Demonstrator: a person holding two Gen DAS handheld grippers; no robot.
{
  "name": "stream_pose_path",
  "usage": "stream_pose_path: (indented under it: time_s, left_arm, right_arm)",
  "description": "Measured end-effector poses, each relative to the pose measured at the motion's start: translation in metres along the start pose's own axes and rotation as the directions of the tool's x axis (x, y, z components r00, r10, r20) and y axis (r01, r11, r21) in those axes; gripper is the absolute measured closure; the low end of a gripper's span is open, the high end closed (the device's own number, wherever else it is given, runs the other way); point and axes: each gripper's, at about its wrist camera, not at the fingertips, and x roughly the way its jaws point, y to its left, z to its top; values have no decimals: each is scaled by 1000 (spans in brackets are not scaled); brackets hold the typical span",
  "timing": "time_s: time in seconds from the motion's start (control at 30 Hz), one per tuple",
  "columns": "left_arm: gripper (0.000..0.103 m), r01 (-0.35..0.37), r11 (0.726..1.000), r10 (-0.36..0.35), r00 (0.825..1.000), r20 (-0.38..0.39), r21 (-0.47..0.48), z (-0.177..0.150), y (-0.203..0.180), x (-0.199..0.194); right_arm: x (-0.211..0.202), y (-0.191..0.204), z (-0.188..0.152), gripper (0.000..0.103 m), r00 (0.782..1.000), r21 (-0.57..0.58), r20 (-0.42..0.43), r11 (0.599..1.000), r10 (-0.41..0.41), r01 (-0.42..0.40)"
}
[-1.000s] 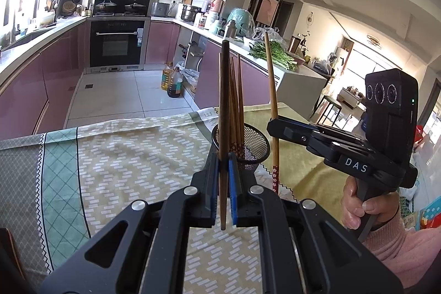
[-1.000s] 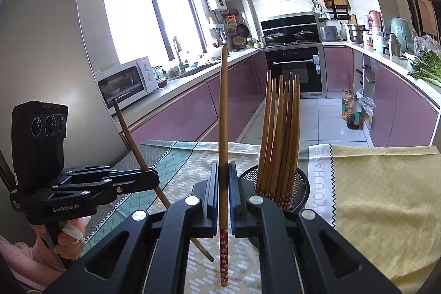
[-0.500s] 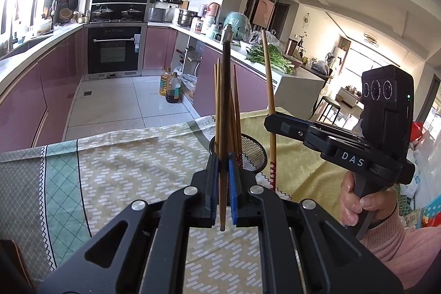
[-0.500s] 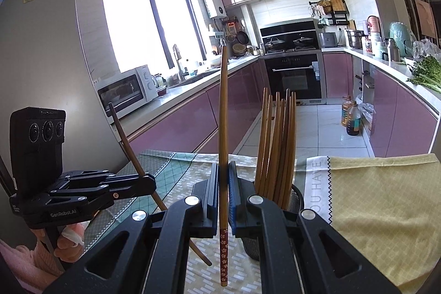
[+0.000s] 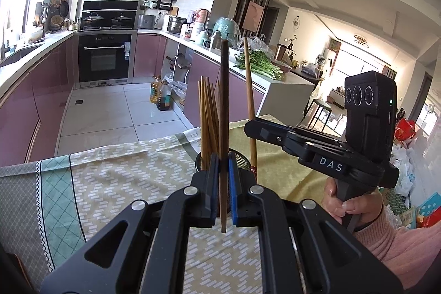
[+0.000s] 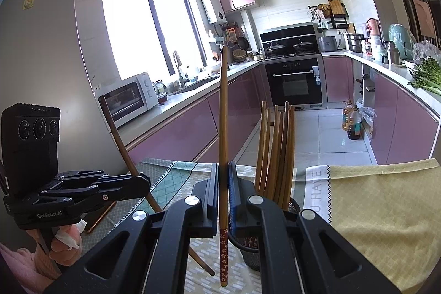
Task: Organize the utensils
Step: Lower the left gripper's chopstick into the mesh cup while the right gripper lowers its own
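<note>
The mesh holder (image 5: 242,159) stands on the table, on the patterned cloth (image 5: 115,175), and a bunch of wooden chopsticks (image 6: 275,153) stands upright inside it.

Just in front of the holder, the left gripper (image 5: 223,183) is closed tightly on one dark chopstick (image 5: 223,106). This chopstick is nearly upright; its top rises above the bunch and its lower end hangs a little below the pads, over the cloth. In the right wrist view the same dark chopstick leans to the left of the holder.

To the right of the holder in the left wrist view, the right gripper (image 6: 223,192) is also closed on one chopstick, a lighter one (image 6: 223,128) with a red flowered end (image 6: 224,258). It stands upright, just beside the holder, with the flowered end pointing down and hanging free above the cloth.

A hand (image 5: 347,200) in a pink sleeve (image 5: 405,247) holds the handle of the right gripper. The other hand (image 6: 66,241) holds the left one.

A yellow cloth (image 6: 386,211) lies on the table on the far side of the holder from the left gripper. Behind the holder are pink kitchen cabinets (image 6: 179,134) and a black oven (image 5: 106,57).
</note>
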Motion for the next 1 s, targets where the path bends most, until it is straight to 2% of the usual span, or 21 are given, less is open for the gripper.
stream_pose_path:
  time_s: [1.0]
  left_arm:
    - [95, 45, 998, -47, 997, 60, 35, 34, -10, -3]
  right_arm:
    - [-1, -5, 14, 97, 999, 2, 51, 1000, -4, 4]
